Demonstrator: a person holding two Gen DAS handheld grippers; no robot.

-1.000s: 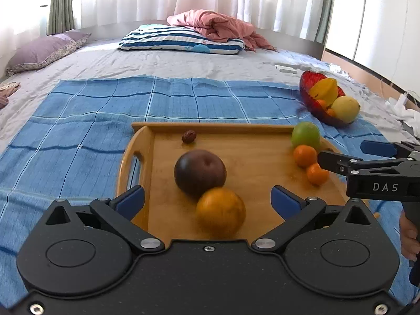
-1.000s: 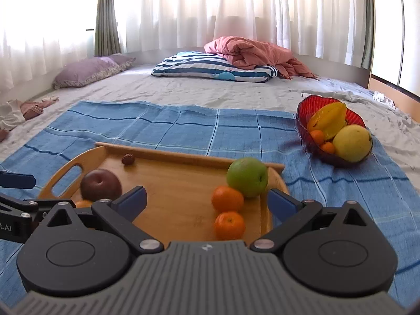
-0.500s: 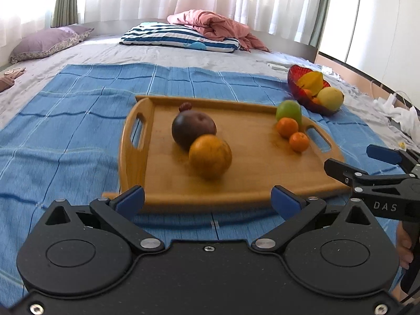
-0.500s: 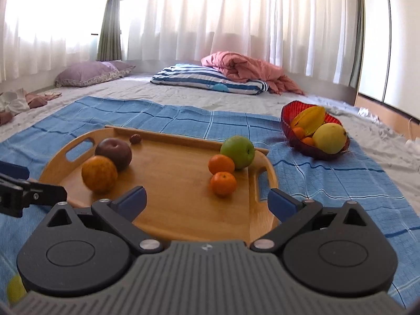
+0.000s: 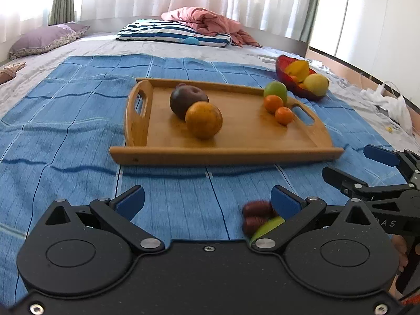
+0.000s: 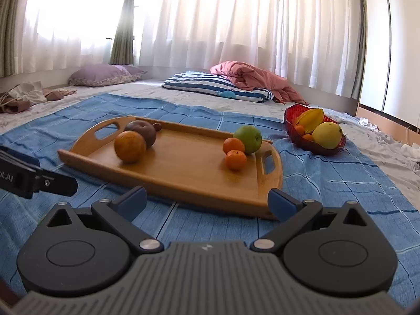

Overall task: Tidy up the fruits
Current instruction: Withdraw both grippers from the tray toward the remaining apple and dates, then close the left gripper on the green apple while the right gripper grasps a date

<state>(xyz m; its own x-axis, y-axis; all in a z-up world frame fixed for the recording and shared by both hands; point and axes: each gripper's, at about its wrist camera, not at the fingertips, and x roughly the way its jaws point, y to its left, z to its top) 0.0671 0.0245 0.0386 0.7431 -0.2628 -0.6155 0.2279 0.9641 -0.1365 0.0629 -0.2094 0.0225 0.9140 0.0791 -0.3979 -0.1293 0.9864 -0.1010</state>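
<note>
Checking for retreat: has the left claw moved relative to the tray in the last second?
Yes. The left claw has pulled back toward the person: the wooden tray, earlier under its fingers, now lies wholly ahead.

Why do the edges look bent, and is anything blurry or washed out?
Both views are fisheye, so the wooden tray and blue cloth curve. Right wrist view: the curtains are blown out by backlight. Left wrist view: small fruits beside the left tool are smeared.
</note>
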